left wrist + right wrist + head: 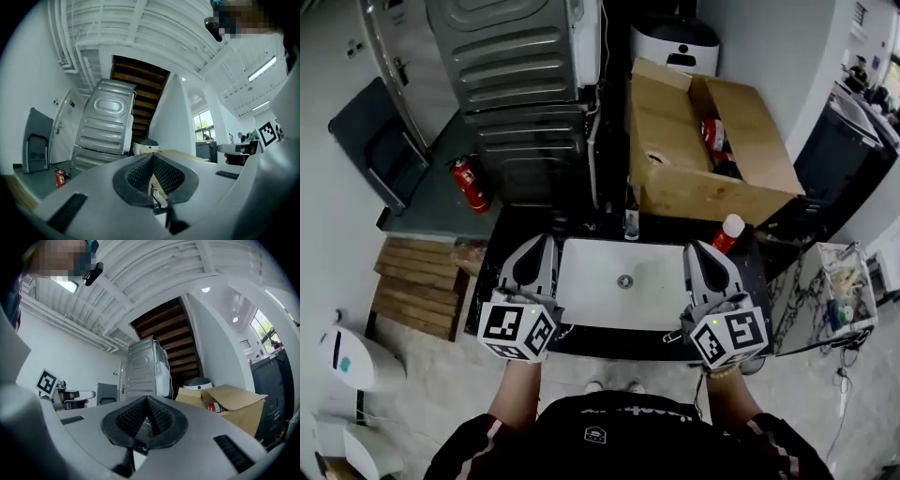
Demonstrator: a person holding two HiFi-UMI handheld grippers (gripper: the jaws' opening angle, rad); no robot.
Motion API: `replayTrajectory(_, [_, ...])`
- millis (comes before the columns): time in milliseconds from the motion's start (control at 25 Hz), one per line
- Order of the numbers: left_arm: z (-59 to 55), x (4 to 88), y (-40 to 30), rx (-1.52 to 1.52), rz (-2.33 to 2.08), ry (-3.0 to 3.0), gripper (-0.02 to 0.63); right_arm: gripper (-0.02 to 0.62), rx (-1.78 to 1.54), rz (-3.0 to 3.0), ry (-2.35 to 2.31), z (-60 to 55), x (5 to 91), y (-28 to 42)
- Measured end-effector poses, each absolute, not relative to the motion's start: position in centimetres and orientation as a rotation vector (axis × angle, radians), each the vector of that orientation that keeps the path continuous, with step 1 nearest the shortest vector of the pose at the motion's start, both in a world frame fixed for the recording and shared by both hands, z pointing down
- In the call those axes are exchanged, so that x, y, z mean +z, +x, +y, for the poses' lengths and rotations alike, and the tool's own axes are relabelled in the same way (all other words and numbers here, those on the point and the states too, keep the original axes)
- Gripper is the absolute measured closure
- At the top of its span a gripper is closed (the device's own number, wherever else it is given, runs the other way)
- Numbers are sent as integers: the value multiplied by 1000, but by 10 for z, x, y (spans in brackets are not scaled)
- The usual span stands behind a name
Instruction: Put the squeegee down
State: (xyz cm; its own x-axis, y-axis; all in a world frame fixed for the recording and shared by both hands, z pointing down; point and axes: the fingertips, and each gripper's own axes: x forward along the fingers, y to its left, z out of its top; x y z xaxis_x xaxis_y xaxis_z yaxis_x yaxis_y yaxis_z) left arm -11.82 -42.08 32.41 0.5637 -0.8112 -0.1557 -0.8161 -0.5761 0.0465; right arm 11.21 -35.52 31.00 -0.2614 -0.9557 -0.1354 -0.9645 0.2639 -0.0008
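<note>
Seen from above, a person in a dark top stands at a black counter (581, 225) with a white sink (591, 281) set into it, holding a gripper in each hand.

Behind the counter stands a large grey ribbed metal appliance (520, 94), its top cut off by the frame edge. To its right an open cardboard box (675, 178) rests at the counter's back. Its flaps hide most of the contents, and only a red item (712, 131) shows, too small to identify. A stack of wooden planks (417, 281) lies on the floor to the left.

The left gripper (546, 240) is over the sink's left edge and the right gripper (694, 247) over its right edge. Their marker cubes (517, 328) cover the counter's front edge. In the left gripper view, the left gripper (152, 157) has its ribbed pads meeting at the tips, with nothing between them. In the right gripper view, the right gripper (146, 399) is likewise closed tip to tip and empty.

A red fire extinguisher (471, 183) stands left of the appliance. A red-capped white bottle (727, 232) sits just beside the right gripper.

The squeegee cannot be made out in any view.
</note>
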Motion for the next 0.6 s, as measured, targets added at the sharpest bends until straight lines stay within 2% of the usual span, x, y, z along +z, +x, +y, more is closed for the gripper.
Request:
replayTrajectory(200, [-416, 317, -126, 277, 1422, -2737, 594, 558, 140, 2442, -1837, -356, 310, 92])
replayTrajectory(600, [-420, 317, -107, 313, 1345, -2805, 594, 558, 125, 2413, -1883, -347, 312, 101])
